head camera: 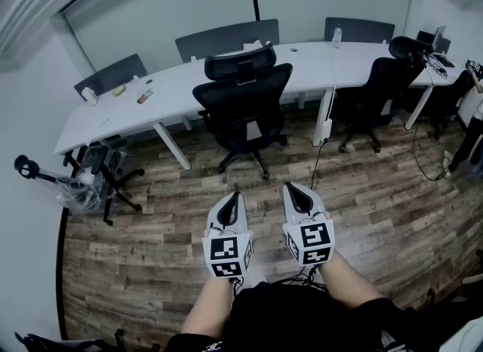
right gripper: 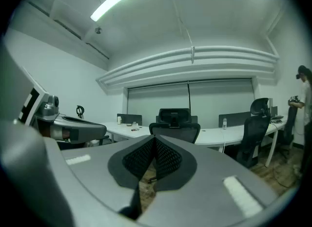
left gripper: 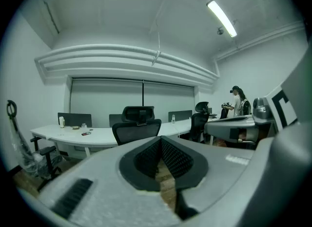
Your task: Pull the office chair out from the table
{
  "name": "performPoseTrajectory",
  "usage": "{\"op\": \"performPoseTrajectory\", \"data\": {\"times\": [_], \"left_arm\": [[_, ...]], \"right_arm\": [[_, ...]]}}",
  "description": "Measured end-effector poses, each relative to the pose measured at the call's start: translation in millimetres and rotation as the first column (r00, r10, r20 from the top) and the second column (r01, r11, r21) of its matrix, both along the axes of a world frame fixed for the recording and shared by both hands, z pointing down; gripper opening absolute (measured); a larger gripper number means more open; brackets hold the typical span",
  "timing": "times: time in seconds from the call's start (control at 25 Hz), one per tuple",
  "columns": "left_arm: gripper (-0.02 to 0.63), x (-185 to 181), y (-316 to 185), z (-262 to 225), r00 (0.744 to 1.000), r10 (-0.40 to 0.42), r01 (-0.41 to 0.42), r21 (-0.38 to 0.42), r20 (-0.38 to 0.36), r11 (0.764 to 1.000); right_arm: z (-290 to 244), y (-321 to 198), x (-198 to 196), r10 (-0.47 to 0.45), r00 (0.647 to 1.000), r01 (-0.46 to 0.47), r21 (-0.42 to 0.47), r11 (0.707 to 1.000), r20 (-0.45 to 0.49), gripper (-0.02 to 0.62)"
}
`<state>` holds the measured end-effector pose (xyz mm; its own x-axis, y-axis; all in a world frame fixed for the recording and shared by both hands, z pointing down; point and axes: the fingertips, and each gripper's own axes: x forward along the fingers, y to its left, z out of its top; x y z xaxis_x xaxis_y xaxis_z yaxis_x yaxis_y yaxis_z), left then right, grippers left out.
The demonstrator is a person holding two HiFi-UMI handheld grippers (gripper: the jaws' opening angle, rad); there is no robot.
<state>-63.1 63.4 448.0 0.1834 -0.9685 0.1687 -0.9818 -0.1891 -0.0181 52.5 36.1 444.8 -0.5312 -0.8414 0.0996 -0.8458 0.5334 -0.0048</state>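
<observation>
White curved desk (head camera: 181, 78) has the black mesh office chair (head camera: 245, 101) tucked against its near edge, well ahead of the person. Tugged off-centre, the chair would likely swivel or roll aside on its castors. Its backrest faces the person and its seat faces the desk; its long axis is upright, headrest topmost. Left gripper (head camera: 235, 196) and right gripper (head camera: 294, 189) are both closed on nothing, so neither can clasp the backrest yet. A cable (head camera: 317, 158) hanging by the desk leg might snag a castor.
</observation>
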Motion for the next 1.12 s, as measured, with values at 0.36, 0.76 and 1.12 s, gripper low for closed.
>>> {"op": "performPoseTrajectory", "data": {"times": [0.36, 0.76, 1.12], "left_arm": [[0.008, -7, -16, 4, 1.0, -0.003, 0.004, -0.013, 0.019, 1.0], [0.008, -39, -53, 2, 0.999, 0.01, -0.01, -0.01, 0.04, 1.0], [0.008, -90, -89, 11, 0.999, 0.038, -0.037, -0.031, 0.038, 0.999]], "right_arm": [[-1, -16, -1, 0.021, 0.999, -0.021, 0.004, 1.0, 0.029, 0.009], [-2, -50, -32, 0.046, 0.999, -0.046, 0.009, 0.999, 0.028, 0.011], [11, -81, -73, 0.099, 0.995, -0.099, -0.014, 0.995, 0.019, 0.011]]}}
